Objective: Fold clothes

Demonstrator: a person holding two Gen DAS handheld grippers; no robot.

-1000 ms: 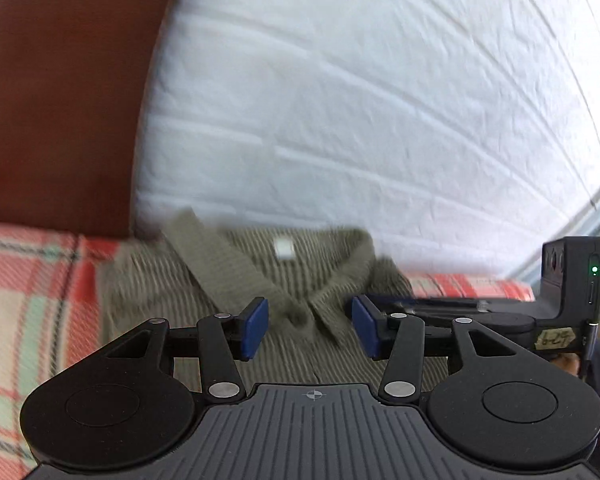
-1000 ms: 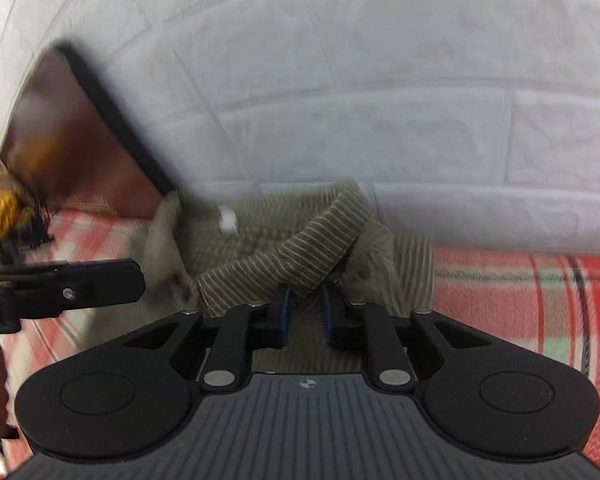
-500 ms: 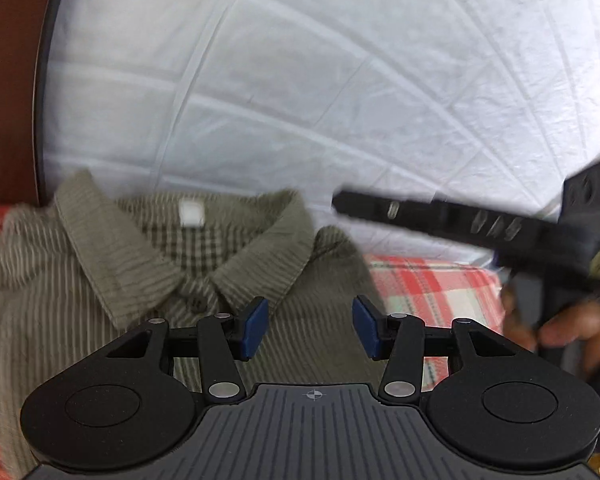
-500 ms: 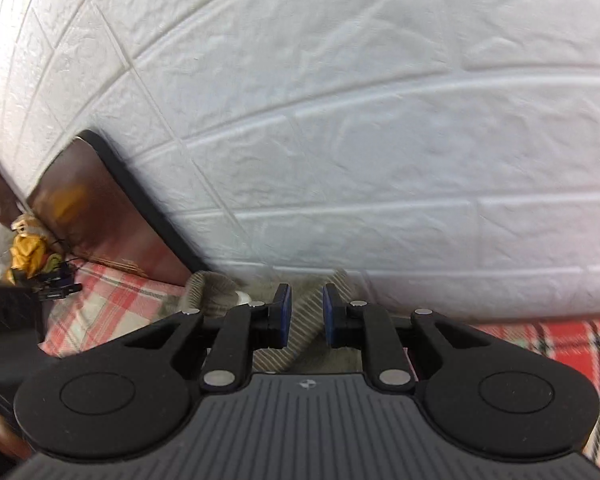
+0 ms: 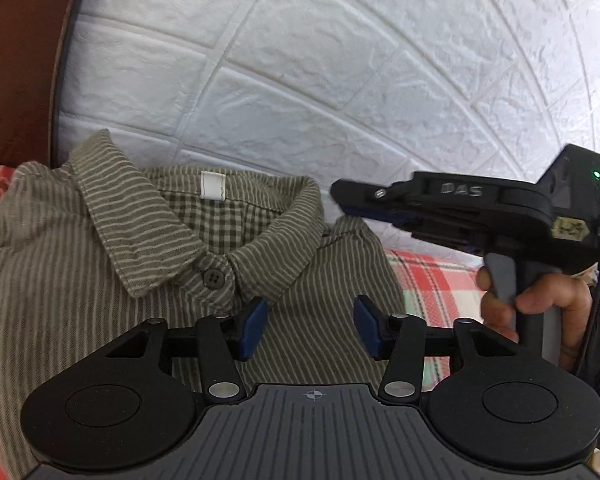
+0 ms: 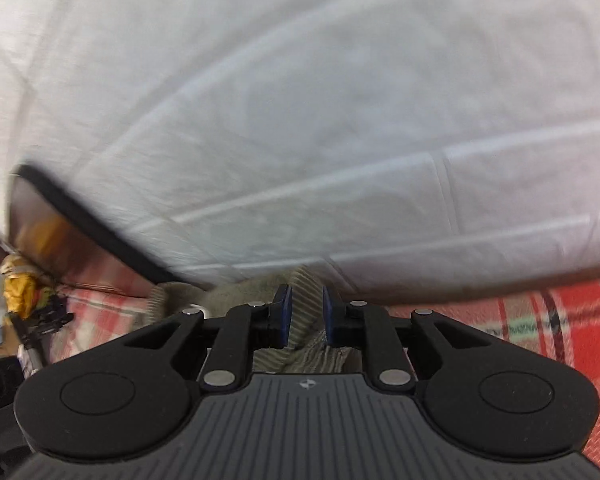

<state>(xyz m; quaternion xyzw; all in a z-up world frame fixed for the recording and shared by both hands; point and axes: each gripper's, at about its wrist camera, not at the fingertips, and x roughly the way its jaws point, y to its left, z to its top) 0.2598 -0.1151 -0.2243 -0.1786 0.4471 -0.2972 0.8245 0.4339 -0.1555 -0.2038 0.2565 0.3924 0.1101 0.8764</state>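
Left wrist view: left tongs (image 5: 309, 329) over shirt (image 5: 100, 280), jaws wide and opening, nothing gripped; collar button just ahead of left pad. Right tongs (image 5: 342, 196) up right, near collar, hand (image 5: 540, 300) on handle. Plaid cover (image 5: 428, 280) right of shirt.

Right wrist view: blurred. Right tongs (image 6: 304, 316) narrow, shirt (image 6: 300, 296) collar between pads; grip unclear. White wall (image 6: 300, 120) ahead.
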